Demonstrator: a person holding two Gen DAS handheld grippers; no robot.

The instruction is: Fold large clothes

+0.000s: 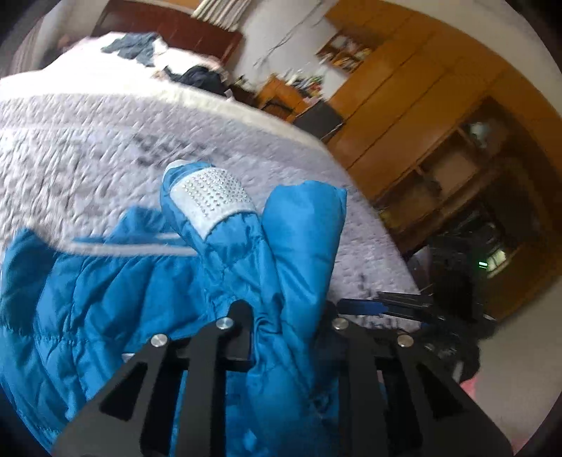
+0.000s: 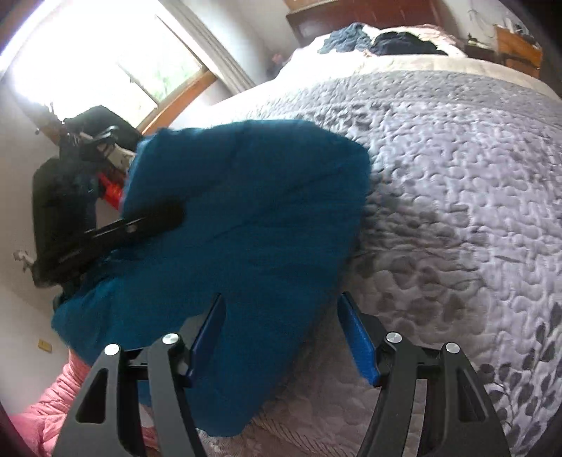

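Jacket (image 1: pixel 116 298), blue, puffy, on bed (image 1: pixel 87 140): left gripper (image 1: pixel 288 337) fingers clamped on fold at frame bottom; right gripper (image 2: pixel 284 337) fingers apart, straddling jacket's lower edge.

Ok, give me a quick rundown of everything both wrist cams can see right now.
Jacket: one, blue, quilted, on the near part of the bed, with a white studded cuff.
Quilt: one, grey-white with a leaf print, covering the bed.
Clothes: a grey-blue heap and a dark heap, at the far end of the bed.
Headboard: one, dark red-brown, beyond the clothes.
Cabinets: orange-brown wood, along the wall beside the bed.
Window: one, bright, wood-framed.
Pink fabric: one, low by the bed edge.
Left gripper: black, shut on the jacket.
Right gripper: black with blue pads, open over the jacket edge.
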